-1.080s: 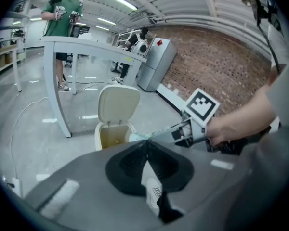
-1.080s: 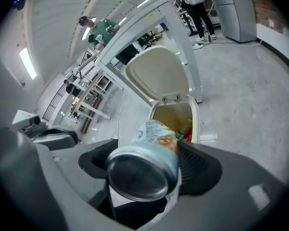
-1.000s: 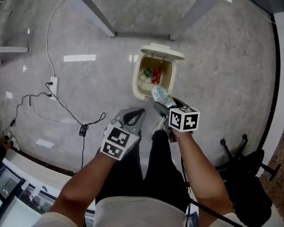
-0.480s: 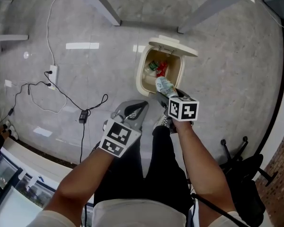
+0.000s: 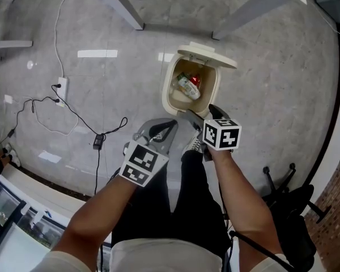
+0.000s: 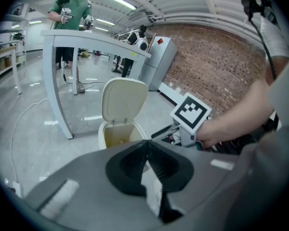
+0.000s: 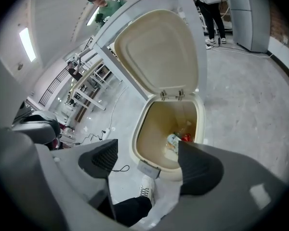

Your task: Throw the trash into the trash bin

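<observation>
Two dark pads stand wide apart on the right gripper, with nothing held between them. Through the gap the right gripper view looks down into the cream trash bin, just ahead of and below the jaws. The left gripper has its jaws closed tip to tip, also with nothing between them.

In the head view the right gripper hangs just short of the near rim of the trash bin. The left gripper sits beside it, a little further back and to the left. Both marker cubes face up.

A pale crumpled packet lies inside the bin on its floor, beside a red scrap. The right gripper view shows the same packet low in the bin with the red scrap next to it.

The lid stands raised on its hinge at the far side. A white shoe sits close to the bin's front base; whether it presses the grey pedal cannot be told.

Further out, white table legs stand beyond the bin. A cable trails across the grey floor from a power strip at the left.
</observation>
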Tool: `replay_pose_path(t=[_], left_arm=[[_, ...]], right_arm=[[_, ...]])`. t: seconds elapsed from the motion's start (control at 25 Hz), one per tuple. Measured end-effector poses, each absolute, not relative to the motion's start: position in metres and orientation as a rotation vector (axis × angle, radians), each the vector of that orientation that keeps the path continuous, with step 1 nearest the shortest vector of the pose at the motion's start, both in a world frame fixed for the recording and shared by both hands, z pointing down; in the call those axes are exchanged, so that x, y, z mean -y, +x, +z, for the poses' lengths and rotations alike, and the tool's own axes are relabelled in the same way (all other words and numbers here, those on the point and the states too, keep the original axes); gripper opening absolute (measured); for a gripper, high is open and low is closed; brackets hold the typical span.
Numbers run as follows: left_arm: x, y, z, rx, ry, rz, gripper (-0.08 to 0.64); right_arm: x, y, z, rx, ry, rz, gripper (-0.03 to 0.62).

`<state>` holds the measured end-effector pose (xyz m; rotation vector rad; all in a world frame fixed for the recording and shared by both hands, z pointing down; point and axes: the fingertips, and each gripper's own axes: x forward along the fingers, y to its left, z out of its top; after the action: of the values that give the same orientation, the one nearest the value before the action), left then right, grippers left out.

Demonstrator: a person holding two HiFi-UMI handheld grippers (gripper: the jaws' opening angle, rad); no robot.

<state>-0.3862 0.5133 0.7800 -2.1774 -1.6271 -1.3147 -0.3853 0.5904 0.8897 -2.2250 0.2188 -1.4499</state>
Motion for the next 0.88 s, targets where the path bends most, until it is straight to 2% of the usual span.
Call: replay_pose_path(t=[0.24, 0.28, 0.36, 0.4, 0.52, 0.72, 0.88], left_arm=[[-0.511, -0.394, 0.789, 1.622, -2.140, -1.348, 0.008], [-0.511, -0.395, 0.789, 1.627, -2.137, -1.350, 0.008], [-0.511, -0.396, 0.789, 1.638, -2.131, -1.349, 0.008], [-0.510, -0.396, 0.788, 1.642, -2.129, -1.347, 0.008], [-0.508, -0.396, 0.785, 1.638, -2.133, -1.339, 0.008], [-0.506, -0.385, 0.772, 1.624, -2.184, -1.324, 0.008], [-0.503, -0.378, 0.750, 1.632, -2.235, -1.296, 0.008]], right_arm=[[-0.584, -0.390, 0.889, -0.247, -2.223, -1.465, 0.373], [-0.584, -0.391, 0.887, -0.248, -2.238, -1.466, 0.324], [-0.587, -0.391, 0.884, -0.234, -2.280, -1.477, 0.069], [-0.588, -0.391, 0.883, -0.226, -2.292, -1.482, 0.007], [-0.586, -0.392, 0.877, -0.228, -2.294, -1.470, 0.002], [-0.578, -0.373, 0.835, -0.291, -2.205, -1.184, 0.002], [-0.583, -0.372, 0.797, -0.290, -2.207, -1.128, 0.002]])
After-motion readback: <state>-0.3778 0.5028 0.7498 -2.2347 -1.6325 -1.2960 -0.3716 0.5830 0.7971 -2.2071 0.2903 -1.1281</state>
